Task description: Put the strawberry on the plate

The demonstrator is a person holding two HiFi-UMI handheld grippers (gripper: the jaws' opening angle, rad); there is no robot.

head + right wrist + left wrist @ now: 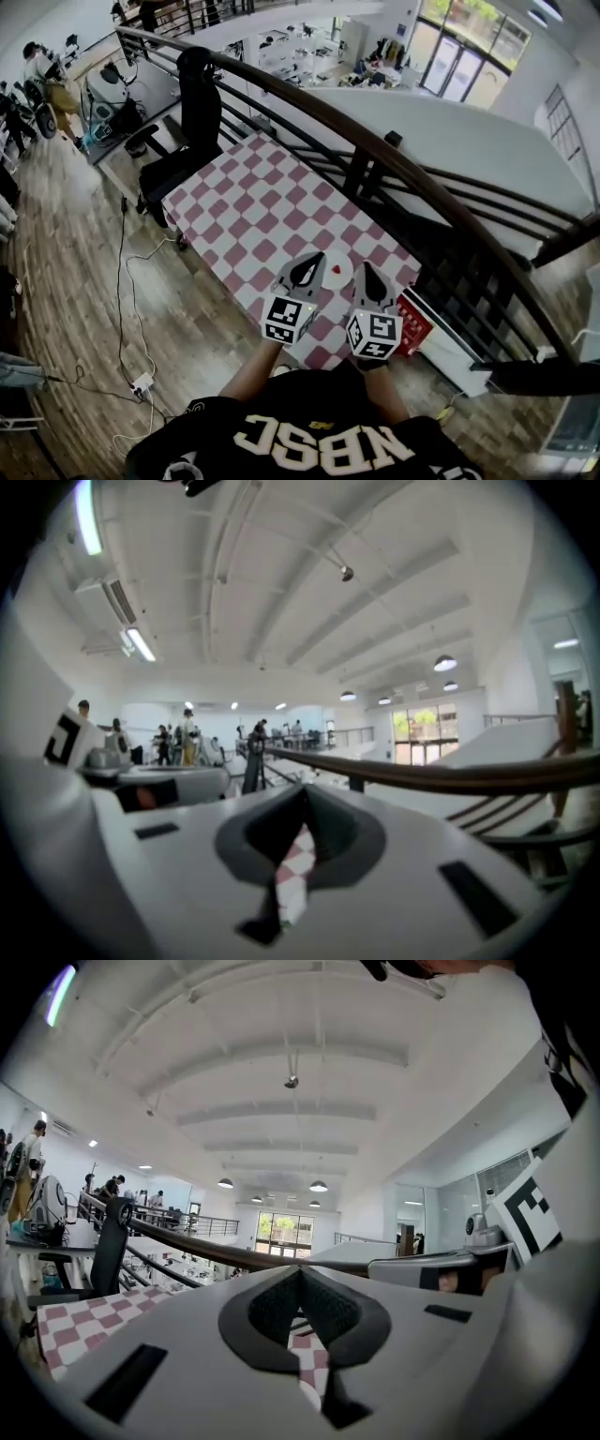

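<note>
Pink-and-white checked cloth covered the table (253, 202), which stood along a dark railing with a wooden handrail (375, 150). Near the table's close edge lay a white plate (348, 277), and the small red strawberry (337, 268) was already on it, about in its middle. The left gripper (307, 264) was held just left of the plate and the right gripper (366, 277) just right of it, both above the cloth and not touching the fruit. In the left gripper view the jaws met at their tips with nothing between them; the right gripper view showed the same, jaws clenched and empty. A black office chair (192, 122) stood at the far end of the table.
</note>
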